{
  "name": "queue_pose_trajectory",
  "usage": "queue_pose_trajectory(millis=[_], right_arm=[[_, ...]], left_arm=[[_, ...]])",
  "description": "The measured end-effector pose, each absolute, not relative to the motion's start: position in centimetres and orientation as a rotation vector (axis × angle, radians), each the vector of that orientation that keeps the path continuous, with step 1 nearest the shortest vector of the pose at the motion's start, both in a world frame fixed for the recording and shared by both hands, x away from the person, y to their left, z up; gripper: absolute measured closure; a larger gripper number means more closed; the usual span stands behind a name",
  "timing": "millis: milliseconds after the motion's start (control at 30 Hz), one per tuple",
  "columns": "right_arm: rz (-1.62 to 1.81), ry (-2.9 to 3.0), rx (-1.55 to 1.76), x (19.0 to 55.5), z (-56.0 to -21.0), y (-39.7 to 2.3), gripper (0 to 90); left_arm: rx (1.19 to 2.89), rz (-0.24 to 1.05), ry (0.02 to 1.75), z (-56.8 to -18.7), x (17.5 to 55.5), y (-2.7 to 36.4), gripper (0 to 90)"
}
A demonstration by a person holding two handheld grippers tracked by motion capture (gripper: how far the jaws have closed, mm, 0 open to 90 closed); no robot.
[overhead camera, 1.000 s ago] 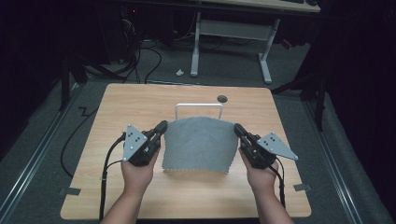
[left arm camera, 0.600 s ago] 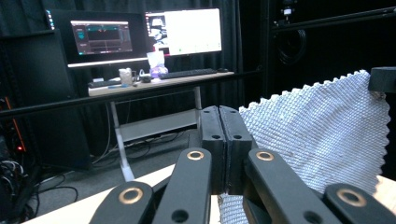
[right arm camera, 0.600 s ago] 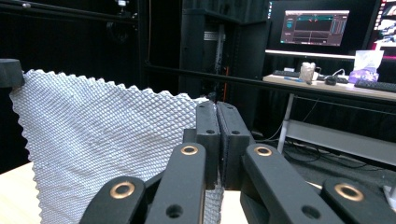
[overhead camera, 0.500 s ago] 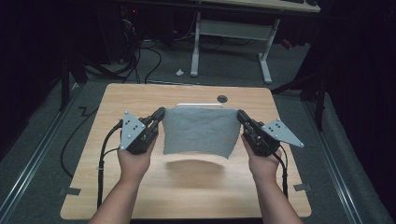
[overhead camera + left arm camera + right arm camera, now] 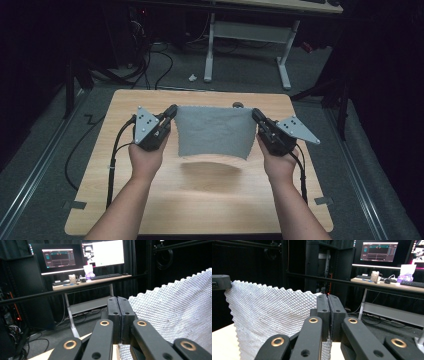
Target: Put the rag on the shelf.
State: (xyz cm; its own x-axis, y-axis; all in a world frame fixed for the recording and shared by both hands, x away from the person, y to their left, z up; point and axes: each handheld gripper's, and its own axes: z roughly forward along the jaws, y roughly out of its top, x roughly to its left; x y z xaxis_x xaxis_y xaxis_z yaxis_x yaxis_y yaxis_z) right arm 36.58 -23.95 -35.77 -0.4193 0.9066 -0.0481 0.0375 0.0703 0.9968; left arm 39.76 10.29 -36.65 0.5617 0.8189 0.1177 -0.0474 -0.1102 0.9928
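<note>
A: What do your two claws have right now?

B: Start close to you. Your left gripper [image 5: 170, 113] is pinched tight on the near left corner of the grey cloth [image 5: 214, 131]. Your right gripper [image 5: 257, 116] is pinched tight on the other top corner. In the left gripper view and the right gripper view the black jaws press flat together with the cloth edge caught between them.

A: Where is the cloth?

B: It hangs between your two hands, up off the wooden table [image 5: 205, 195]. Its top edge is pulled straight and its bottom edge hangs free over its own shadow.

A: How will it feel?

B: I think it is light and soft and floppy, with a bumpy weave, so it should not slip. Hold it by the corners, like you do now. Farther back you see a desk [image 5: 90, 281] with screens [image 5: 58, 258].
</note>
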Motion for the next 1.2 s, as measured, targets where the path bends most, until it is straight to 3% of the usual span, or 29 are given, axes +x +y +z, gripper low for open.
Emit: queue_pose_trajectory(millis=[600,1200], right_arm=[[1.415,1.555,0.976,42.2,-32.7,-24.1,89.6],[1.322,1.68,1.024,48.8,-35.2,-23.8,89.6]], left_arm=[[1.553,0.925,0.658,-33.6,45.3,9.4,89.5],[1.678,0.927,0.726,-35.0,50.2,9.3,89.5]])
